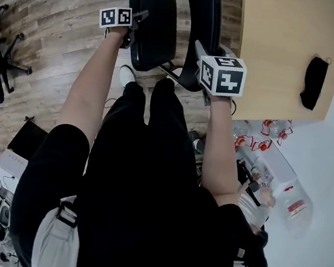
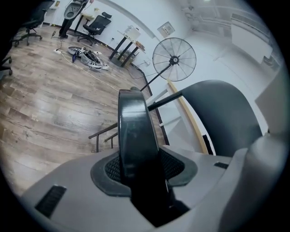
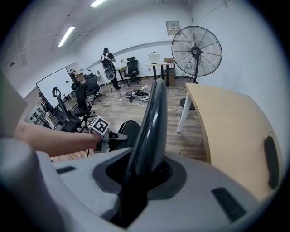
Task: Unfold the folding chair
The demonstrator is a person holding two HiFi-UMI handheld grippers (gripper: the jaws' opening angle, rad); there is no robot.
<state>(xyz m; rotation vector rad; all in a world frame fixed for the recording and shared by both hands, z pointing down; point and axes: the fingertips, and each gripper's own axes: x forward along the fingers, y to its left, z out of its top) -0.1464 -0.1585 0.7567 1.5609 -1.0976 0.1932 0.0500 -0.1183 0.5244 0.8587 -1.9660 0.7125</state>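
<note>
Nearest the body, just beyond the knees, the right hand-held gripper (image 1: 201, 52) is clenched on the thin edge of the backrest (image 3: 154, 122), which is seen running up from between its jaws as a dark curved panel. A little farther out and to the left, the left hand-held gripper (image 1: 134, 22) is clamped in the same way on the edge of the seat (image 2: 133, 131), with both pads pressed against it. The folding chair (image 1: 167, 38) is thus held directly ahead of both grippers, standing on the wooden floor (image 1: 54, 17) just beside the tabletop (image 1: 281, 53). Its two panels are set side by side, the seat on the left and the backrest on the right. Both long axes run away from the person, with a narrow gap left between them. The coming move is judged to turn on that gap: the seat would have to be swung leftward and down, away from the backrest, while the backrest is kept steady on the right. How far the frame has already been opened cannot be read with confidence from the steep head view. Farther off, a standing fan (image 2: 174, 59) is seen against the wall.
</note>
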